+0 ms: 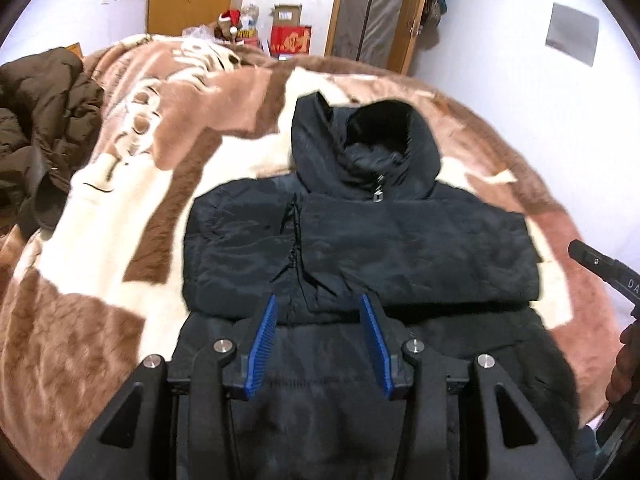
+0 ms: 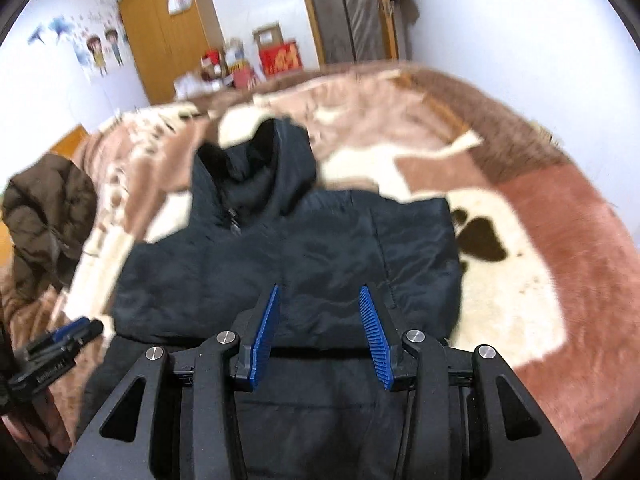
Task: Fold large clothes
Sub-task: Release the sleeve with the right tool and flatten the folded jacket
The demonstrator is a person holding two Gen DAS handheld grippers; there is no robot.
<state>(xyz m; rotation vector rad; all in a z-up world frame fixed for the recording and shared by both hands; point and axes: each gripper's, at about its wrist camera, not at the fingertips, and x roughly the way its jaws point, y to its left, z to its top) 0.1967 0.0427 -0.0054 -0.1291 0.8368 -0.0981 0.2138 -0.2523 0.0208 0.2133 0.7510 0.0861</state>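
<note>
The jacket (image 1: pixel 360 240) lies mid-bed (image 1: pixel 100 240), sleeves folded across the chest. Left gripper (image 1: pixel 318 342) and right gripper (image 2: pixel 320 336) hover half open, empty. Grip both hem corners evenly, then fold toward the hood (image 1: pixel 360 148)

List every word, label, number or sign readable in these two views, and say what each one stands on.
"DA": white letters on the right gripper, cut off by the picture's edge.
Red box behind the bed: gold characters, too blurred to read.
Blanket: large pale letters in the pattern, too distorted to read.
Left gripper: small white lettering on its body, too blurred to read.
Cardboard box: a label, too small to read.
</note>
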